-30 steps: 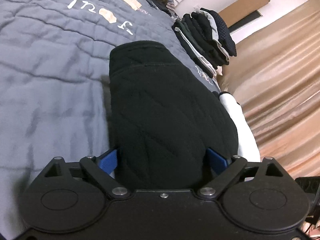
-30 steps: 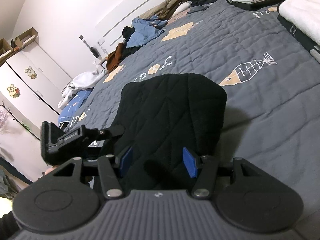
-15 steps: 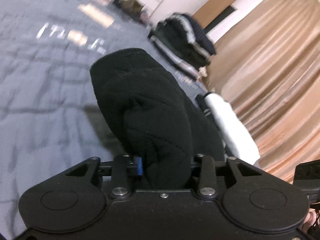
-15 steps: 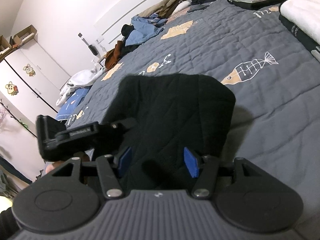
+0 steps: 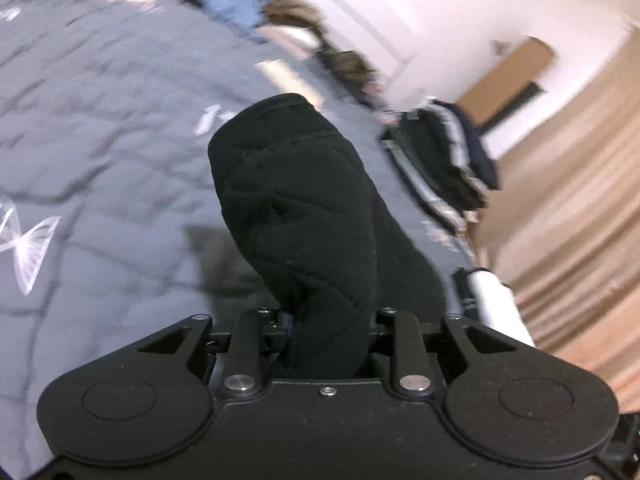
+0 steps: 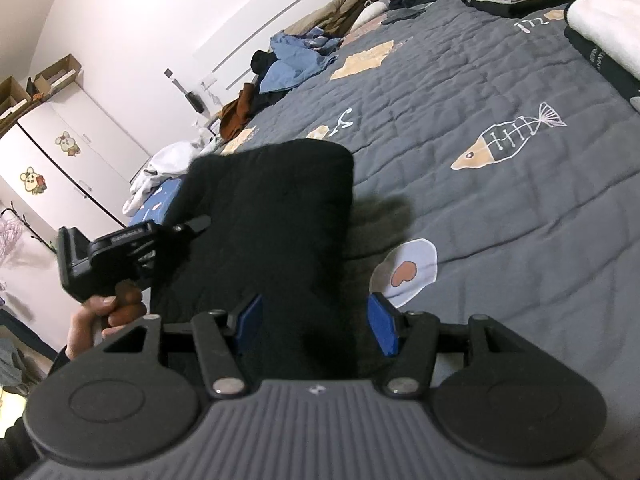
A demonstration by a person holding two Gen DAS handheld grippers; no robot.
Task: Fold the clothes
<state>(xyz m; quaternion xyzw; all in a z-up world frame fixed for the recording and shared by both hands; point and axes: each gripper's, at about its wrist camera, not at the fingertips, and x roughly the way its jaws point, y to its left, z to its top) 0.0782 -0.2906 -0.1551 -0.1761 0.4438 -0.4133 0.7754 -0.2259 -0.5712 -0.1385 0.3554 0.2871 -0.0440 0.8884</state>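
Observation:
A black quilted garment (image 5: 296, 200) lies folded on the grey bed quilt (image 5: 100, 120), its near end raised off the bed. My left gripper (image 5: 332, 320) is shut on a bunched fold of that near end. In the right wrist view the same garment (image 6: 272, 208) fills the gap between the blue pads (image 6: 384, 328) of my right gripper (image 6: 316, 324), which is shut on its near edge. The left gripper (image 6: 200, 224) shows there too, held by a hand (image 6: 100, 312) at the garment's left side.
A stack of folded dark clothes (image 5: 444, 156) and a folded white item (image 5: 496, 300) sit along the bed's right edge by the tan curtain (image 5: 580, 200). Unfolded clothes (image 6: 296, 60) are heaped at the far side. A white wardrobe (image 6: 60, 148) stands to the left.
My left gripper went from wide open around the garment to shut on a bunched fold, then rose and swung, lifting that side. The right gripper stayed put.

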